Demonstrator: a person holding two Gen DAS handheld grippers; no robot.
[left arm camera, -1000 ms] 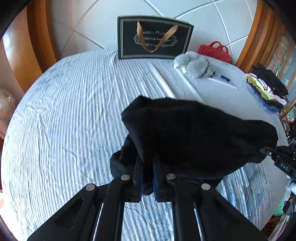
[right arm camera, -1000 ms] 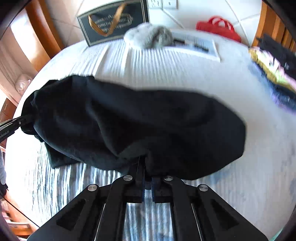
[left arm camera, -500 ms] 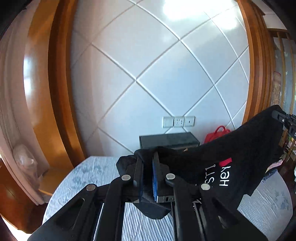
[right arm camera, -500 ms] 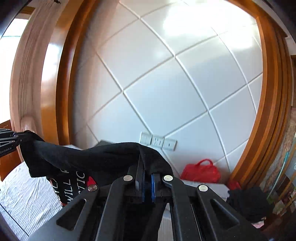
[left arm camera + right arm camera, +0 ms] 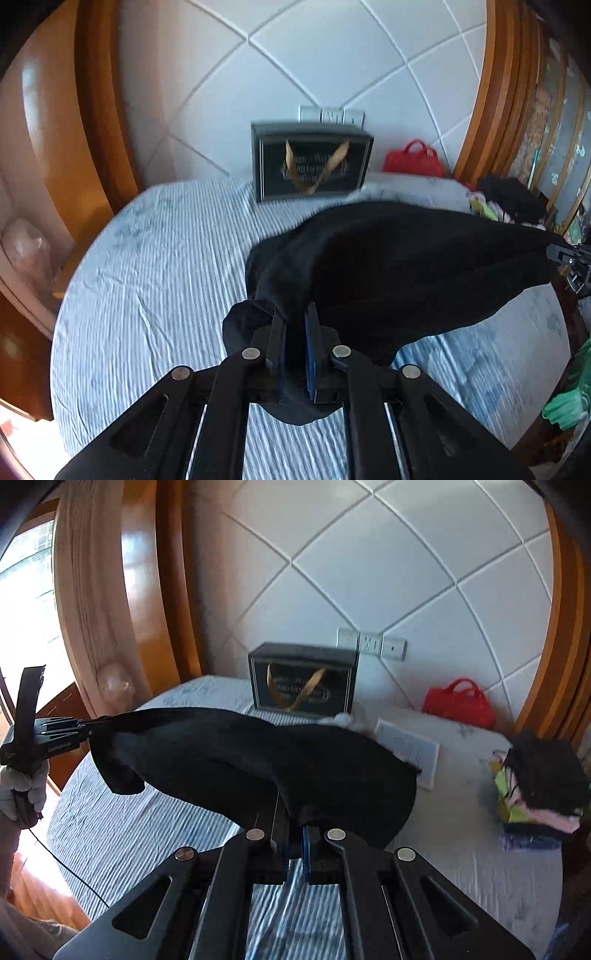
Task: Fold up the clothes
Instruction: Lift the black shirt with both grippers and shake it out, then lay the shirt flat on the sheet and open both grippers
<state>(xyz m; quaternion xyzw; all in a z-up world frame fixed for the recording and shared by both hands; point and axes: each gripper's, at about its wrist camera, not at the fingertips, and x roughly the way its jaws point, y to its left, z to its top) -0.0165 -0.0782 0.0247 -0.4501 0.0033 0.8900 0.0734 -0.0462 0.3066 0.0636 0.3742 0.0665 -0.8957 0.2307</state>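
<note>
A black garment point(image 5: 388, 269) hangs stretched in the air above the striped bed sheet point(image 5: 155, 280), held at two ends. My left gripper point(image 5: 294, 325) is shut on one end, the cloth pinched between its pads. My right gripper point(image 5: 293, 823) is shut on the other end of the black garment point(image 5: 258, 764). In the right wrist view the left gripper point(image 5: 99, 723) shows at the far left in a gloved hand point(image 5: 22, 786). In the left wrist view the right gripper point(image 5: 554, 249) shows at the right edge.
A dark gift bag point(image 5: 312, 166) with gold ribbon stands at the head of the bed, a red handbag point(image 5: 413, 162) beside it. A stack of folded clothes point(image 5: 539, 794) sits at the bed's right side. A white booklet point(image 5: 410, 749) lies behind the garment. Wooden frames flank the tiled wall.
From low over the bed, both grippers swung up to face the wall half a second ago, then tipped back down. The garment now hangs stretched higher above the sheet.
</note>
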